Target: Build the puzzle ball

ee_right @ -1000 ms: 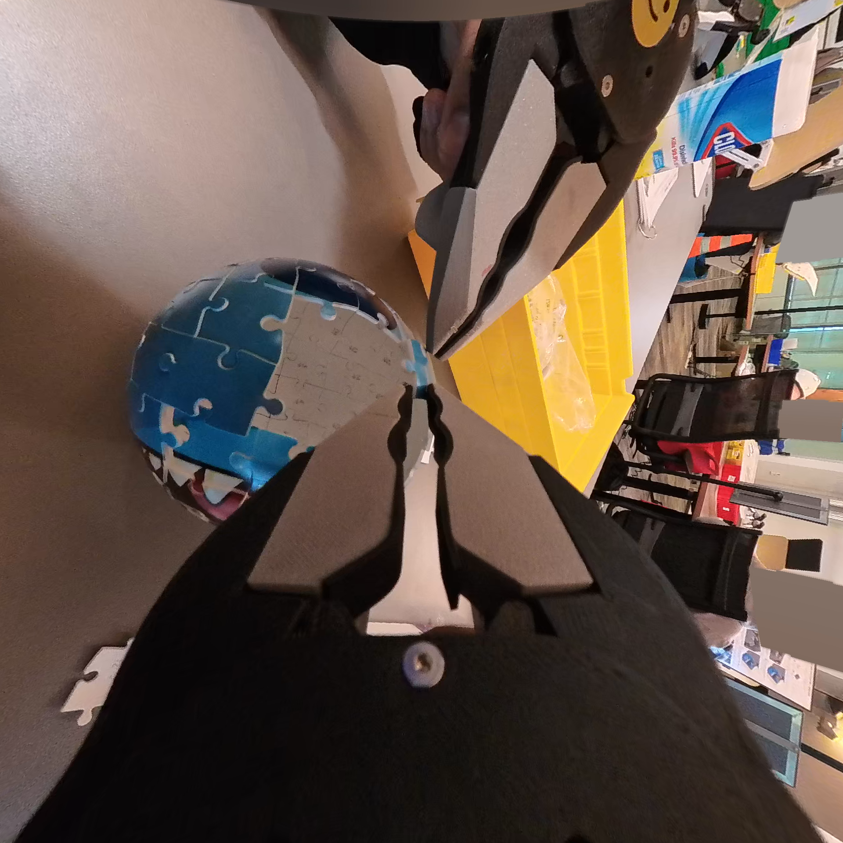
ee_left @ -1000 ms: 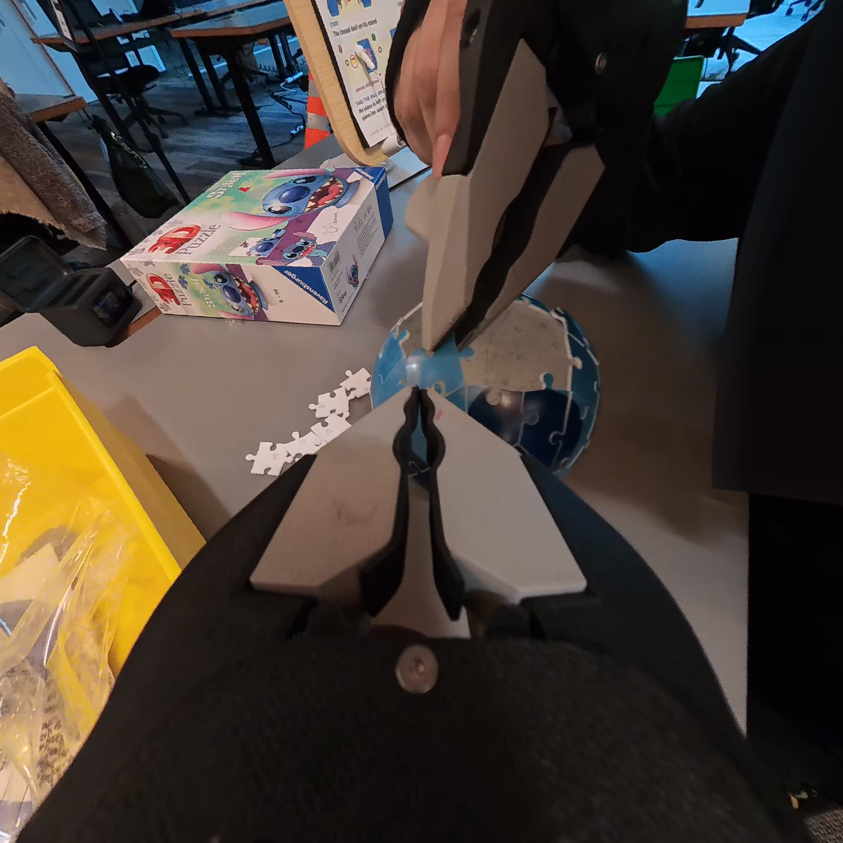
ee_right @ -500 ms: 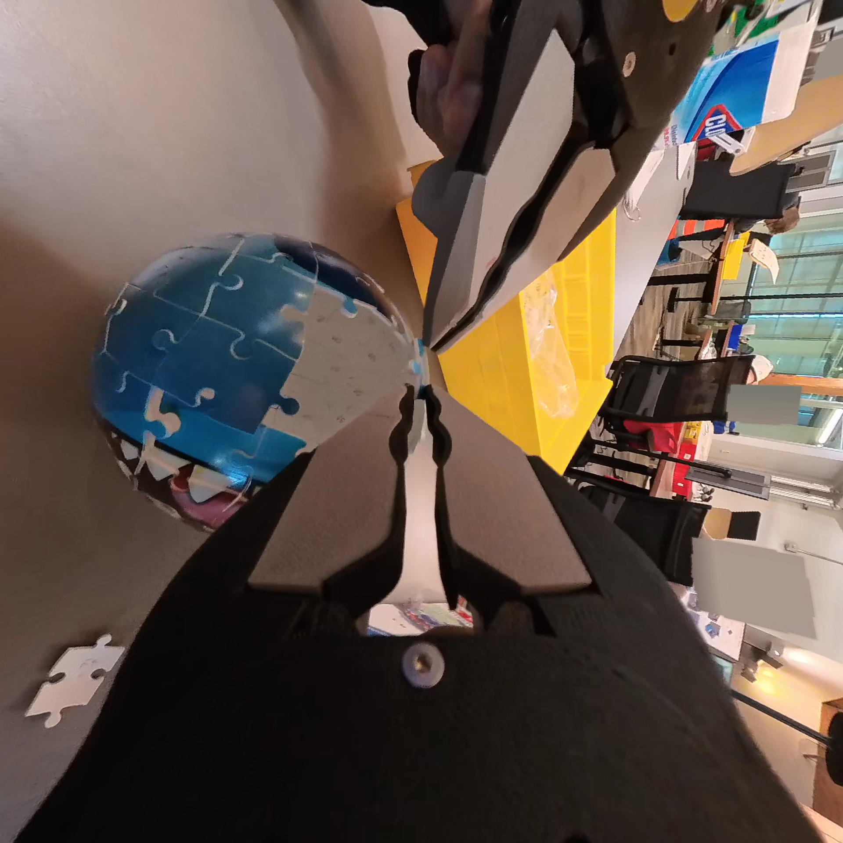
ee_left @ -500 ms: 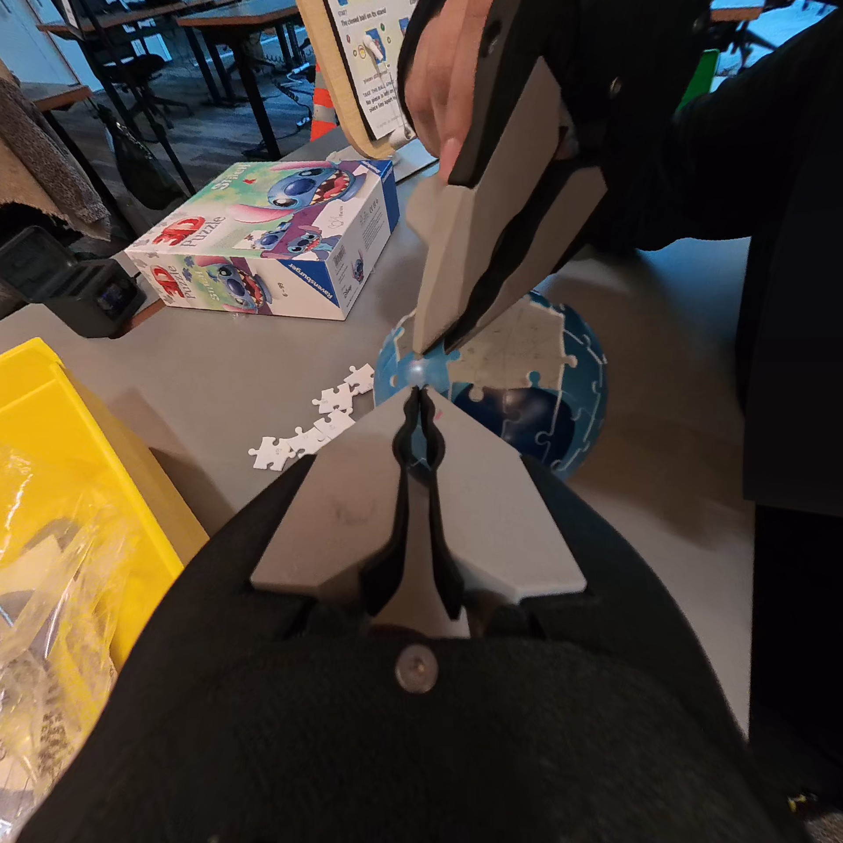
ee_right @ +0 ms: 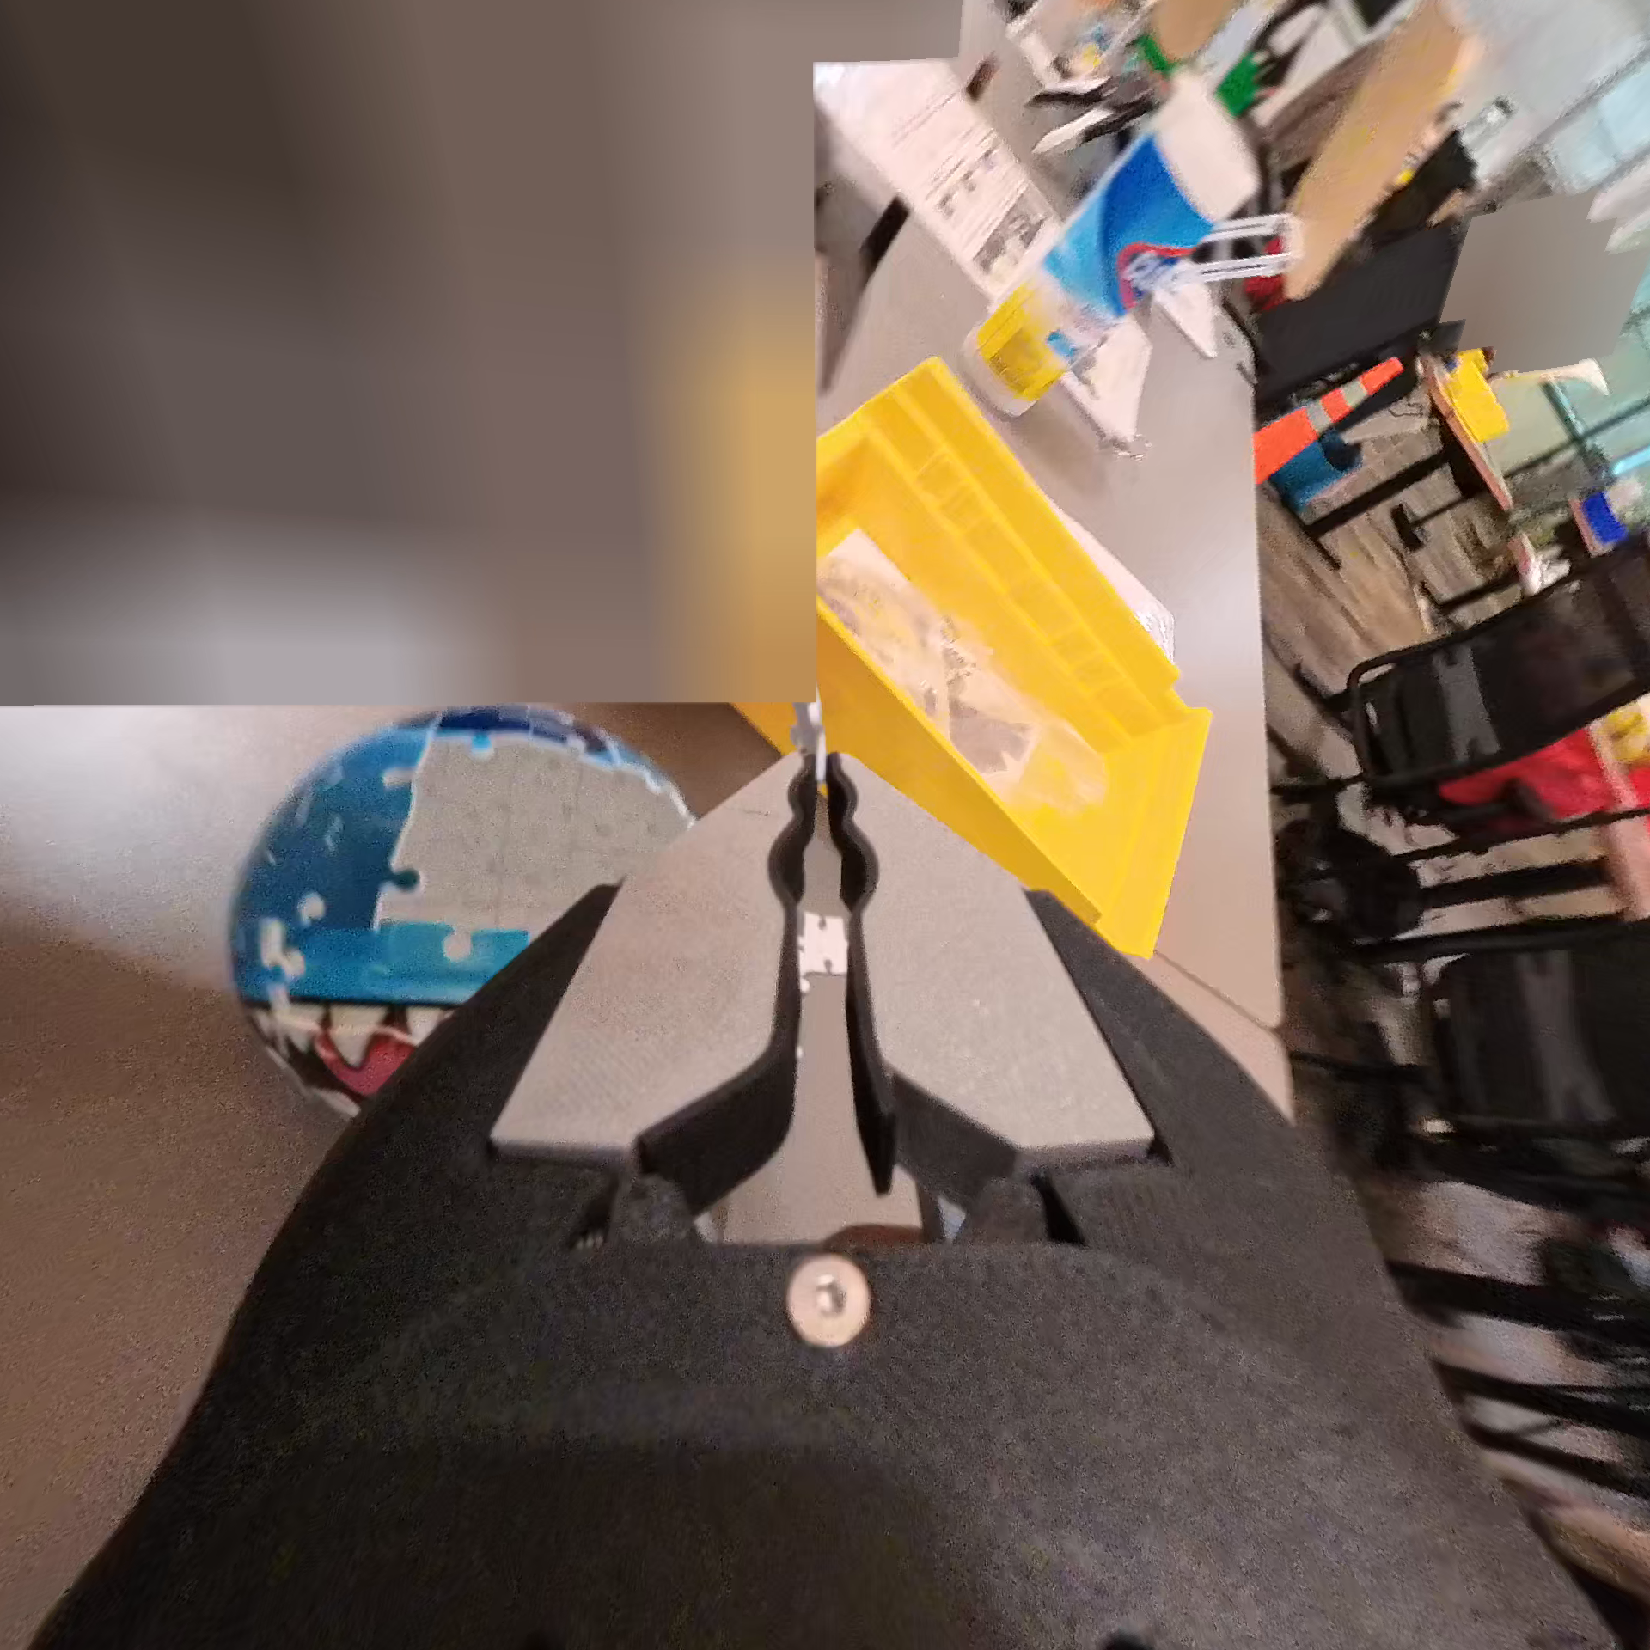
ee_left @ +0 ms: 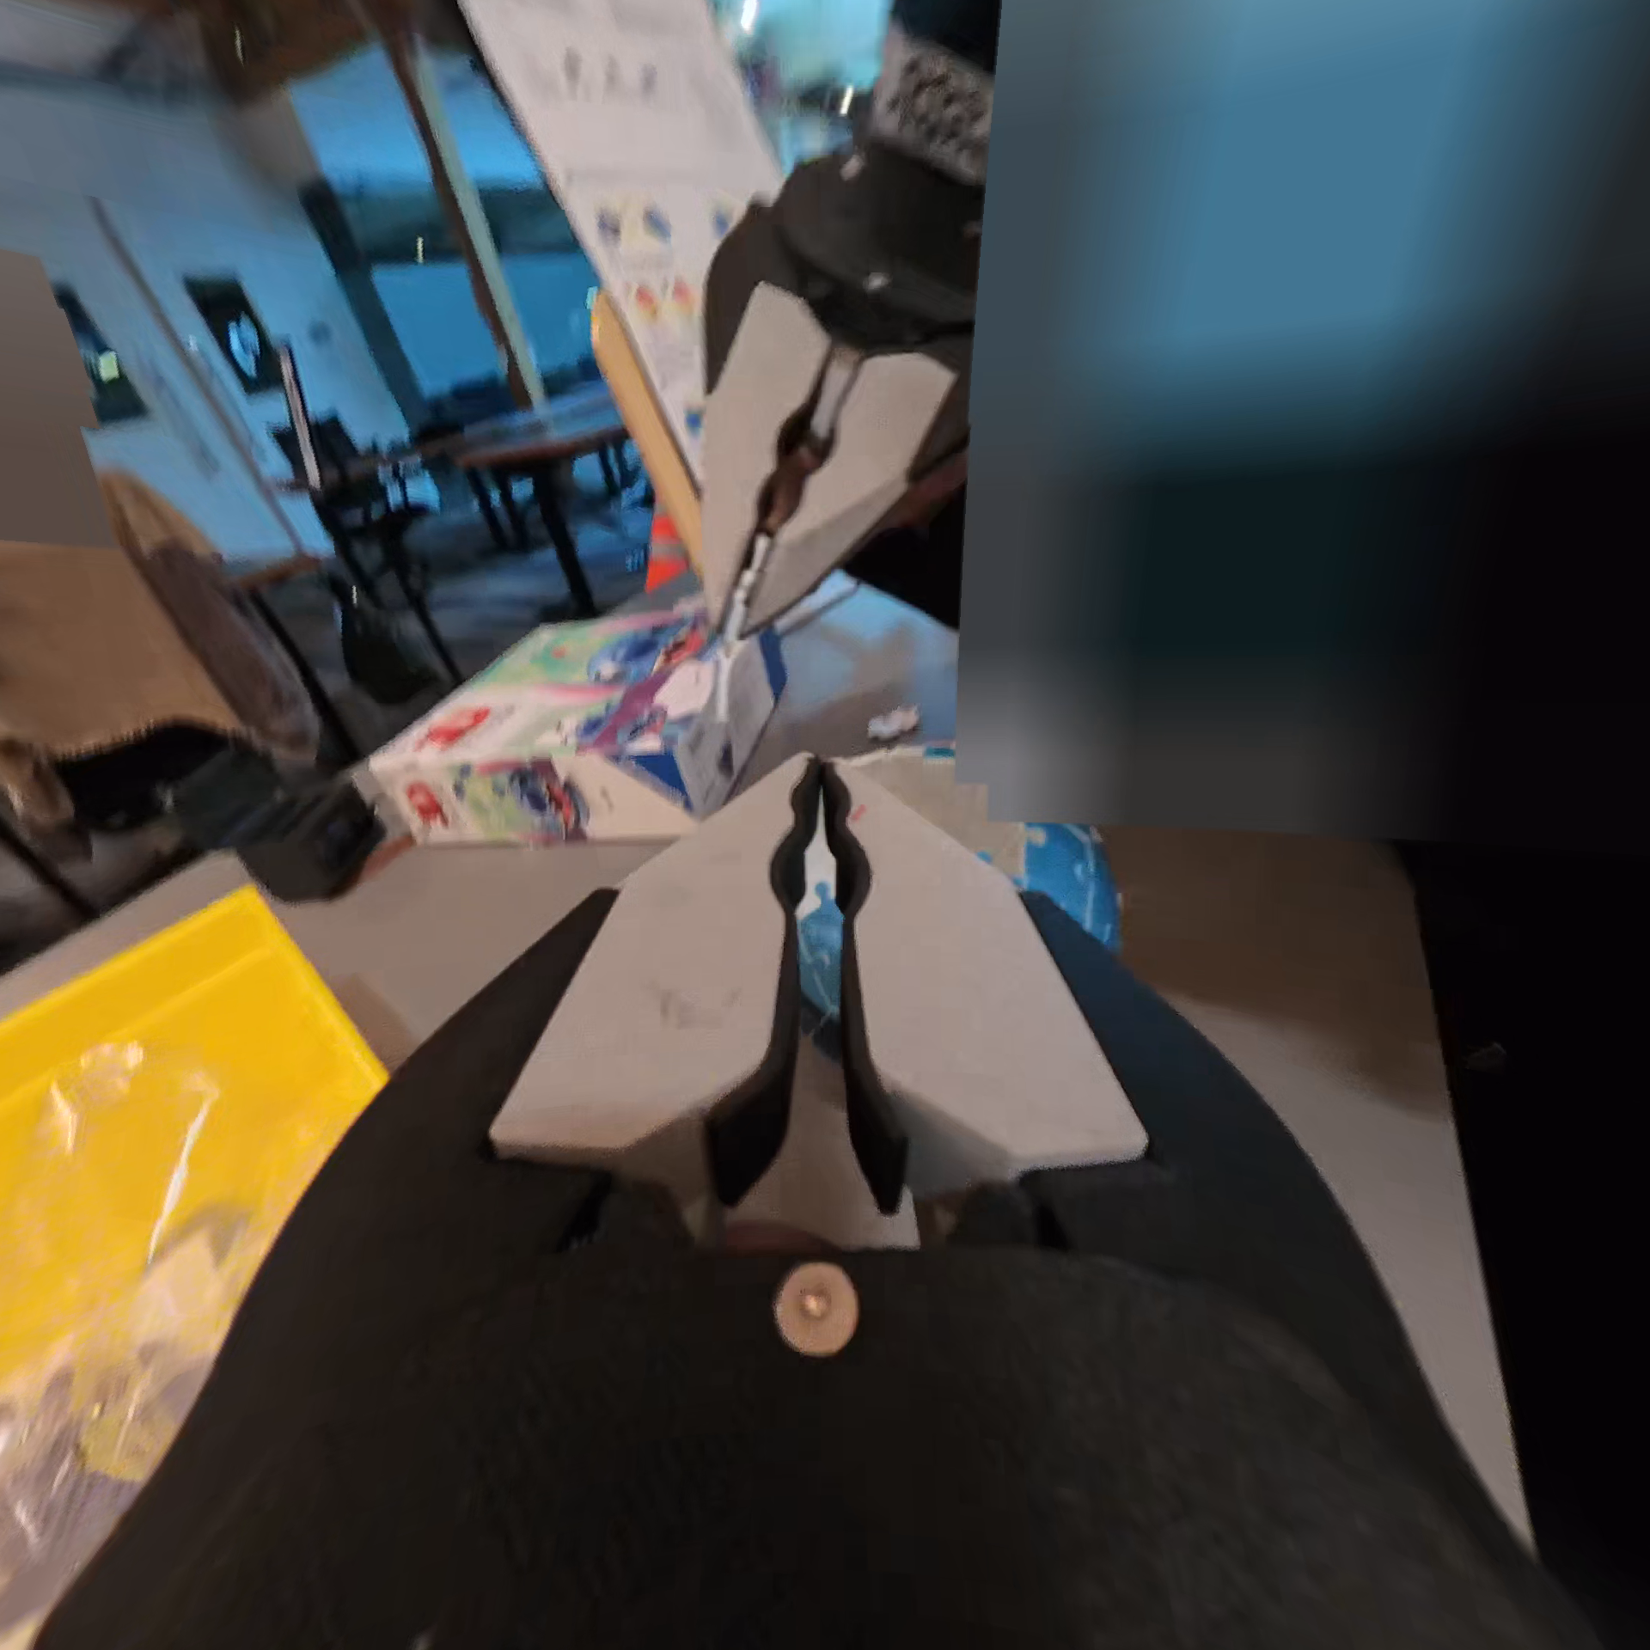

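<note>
STEP: piece-fetch, judged | right gripper (ee_right: 817, 768): pinching a small white jigsaw piece (ee_right: 808, 725) at its tips, lifted clear | left gripper (ee_left: 814, 775): clenched, apparently empty | half-built blue puzzle ball (ee_right: 402, 857): on grey table (ee_right: 107, 1027), 9 o'clock of right tips | NEXT: align tabs with ball's open gap, press gently.

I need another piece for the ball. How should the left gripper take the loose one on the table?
Pinch the puzzle piece across two opposite edges, the left gripper coming down from above: it lies flat on the table, so likely only edges offer grip.
</note>
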Demonstrator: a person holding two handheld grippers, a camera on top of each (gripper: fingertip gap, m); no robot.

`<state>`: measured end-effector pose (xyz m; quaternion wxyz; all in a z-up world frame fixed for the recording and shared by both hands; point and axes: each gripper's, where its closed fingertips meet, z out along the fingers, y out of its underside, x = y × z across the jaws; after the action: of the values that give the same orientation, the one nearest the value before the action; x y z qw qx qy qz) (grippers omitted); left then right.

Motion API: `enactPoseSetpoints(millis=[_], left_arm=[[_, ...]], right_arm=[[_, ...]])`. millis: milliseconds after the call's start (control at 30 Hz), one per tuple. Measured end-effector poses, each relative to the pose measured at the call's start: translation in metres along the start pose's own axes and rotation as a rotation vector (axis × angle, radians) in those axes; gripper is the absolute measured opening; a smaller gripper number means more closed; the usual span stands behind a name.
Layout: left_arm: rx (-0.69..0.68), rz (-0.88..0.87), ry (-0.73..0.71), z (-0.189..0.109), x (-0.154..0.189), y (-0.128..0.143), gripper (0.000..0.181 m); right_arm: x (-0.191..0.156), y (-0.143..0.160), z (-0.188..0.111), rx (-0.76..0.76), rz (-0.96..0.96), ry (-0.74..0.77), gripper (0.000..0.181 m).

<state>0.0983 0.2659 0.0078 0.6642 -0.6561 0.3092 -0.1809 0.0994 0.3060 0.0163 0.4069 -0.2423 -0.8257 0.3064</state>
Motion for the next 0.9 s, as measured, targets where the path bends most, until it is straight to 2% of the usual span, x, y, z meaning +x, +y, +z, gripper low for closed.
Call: enactPoseSetpoints(millis=[67, 133, 267, 367, 500, 567, 700, 800, 900], left_arm=[[0.123, -0.011, -0.021, -0.005, -0.002, -0.016, 0.0], [0.207, -0.122, -0.092, -0.011, -0.012, -0.028, 0.0], [0.232, -0.212, -0.299, -0.027, -0.02, -0.032, 0.004], [0.186, -0.265, -0.358, -0.031, 0.0, -0.027, 0.014], [0.022, -0.371, -0.385, -0.023, 0.037, 0.002, 0.059], [-0.055, -0.419, -0.377, -0.016, 0.059, 0.016, 0.075], [-0.122, -0.39, -0.452, -0.016, 0.088, 0.022, 0.075], [-0.067, -0.421, -0.464, -0.024, 0.1, 0.014, 0.074], [-0.004, -0.482, -0.499, -0.036, 0.093, 0.019, 0.076]], right_arm=[[0.01, -0.009, -0.014, 0.068, 0.19, -0.005, 0.0], [0.016, -0.014, -0.028, 0.151, 0.412, -0.04, 0.0], [0.012, -0.008, -0.06, 0.306, 0.745, -0.151, 0.0], [0.011, 0.008, -0.082, 0.363, 0.874, -0.158, 0.0], [0.007, 0.023, -0.103, 0.413, 0.989, -0.172, 0.0], [0.001, 0.025, -0.108, 0.423, 1.002, -0.189, 0.0], [-0.001, 0.032, -0.113, 0.392, 0.976, -0.117, 0.0], [-0.002, 0.03, -0.119, 0.397, 0.975, -0.109, 0.0], [-0.003, 0.029, -0.122, 0.391, 0.974, -0.112, 0.0]])
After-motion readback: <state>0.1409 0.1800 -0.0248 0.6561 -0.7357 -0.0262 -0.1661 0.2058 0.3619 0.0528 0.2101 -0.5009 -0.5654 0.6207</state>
